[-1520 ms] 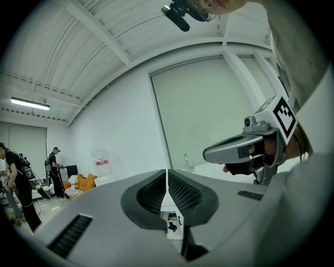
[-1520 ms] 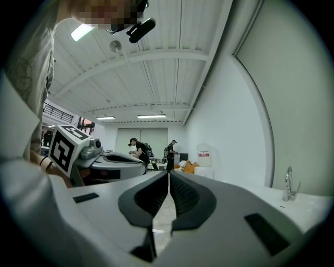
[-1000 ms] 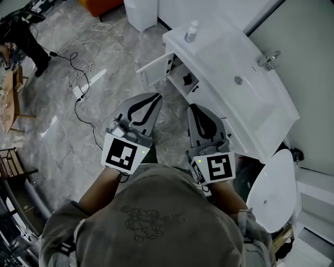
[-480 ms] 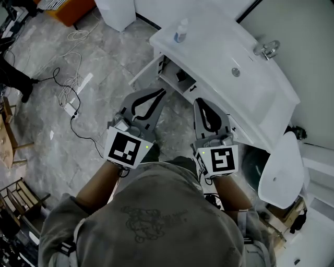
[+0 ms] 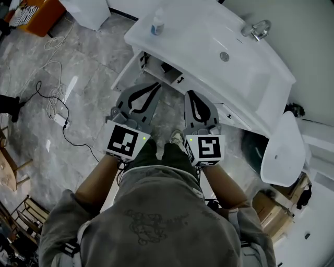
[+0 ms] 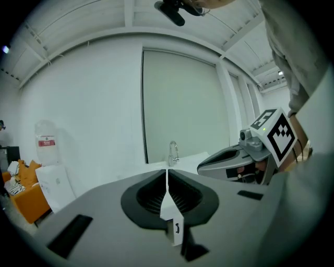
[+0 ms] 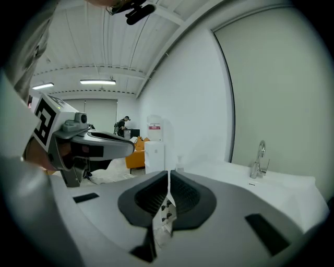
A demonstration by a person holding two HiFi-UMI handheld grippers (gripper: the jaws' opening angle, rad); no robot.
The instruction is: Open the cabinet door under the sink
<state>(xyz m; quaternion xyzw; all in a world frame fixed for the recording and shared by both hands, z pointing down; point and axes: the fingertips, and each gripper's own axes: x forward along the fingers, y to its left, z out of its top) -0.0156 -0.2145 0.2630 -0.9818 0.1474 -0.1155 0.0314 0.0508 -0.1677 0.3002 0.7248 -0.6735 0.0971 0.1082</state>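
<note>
The white sink cabinet (image 5: 209, 57) stands ahead of me, and its left door (image 5: 124, 74) hangs open toward the floor side, showing dark shelves (image 5: 163, 67) inside. In the head view my left gripper (image 5: 155, 86) is shut and empty, its tip just short of the open compartment. Beside it my right gripper (image 5: 191, 95) is also shut, pointing at the closed front with its black handle (image 5: 180, 80). In the left gripper view the jaws (image 6: 167, 173) meet, and a white door edge with a handle (image 6: 176, 228) shows below them. The right gripper (image 7: 168, 175) has its jaws together too.
A faucet (image 5: 254, 28) and a soap bottle (image 5: 156, 23) sit on the sink top. A white toilet (image 5: 284, 151) stands to the right. Cables and a power strip (image 5: 59, 118) lie on the marble floor at left. An orange box (image 5: 31, 15) and a white bin (image 5: 91, 10) are farther back.
The person has stepped closer to the cabinet, so the grippers now sit nearer its front. Both grippers stay shut and empty; the door stays open.
</note>
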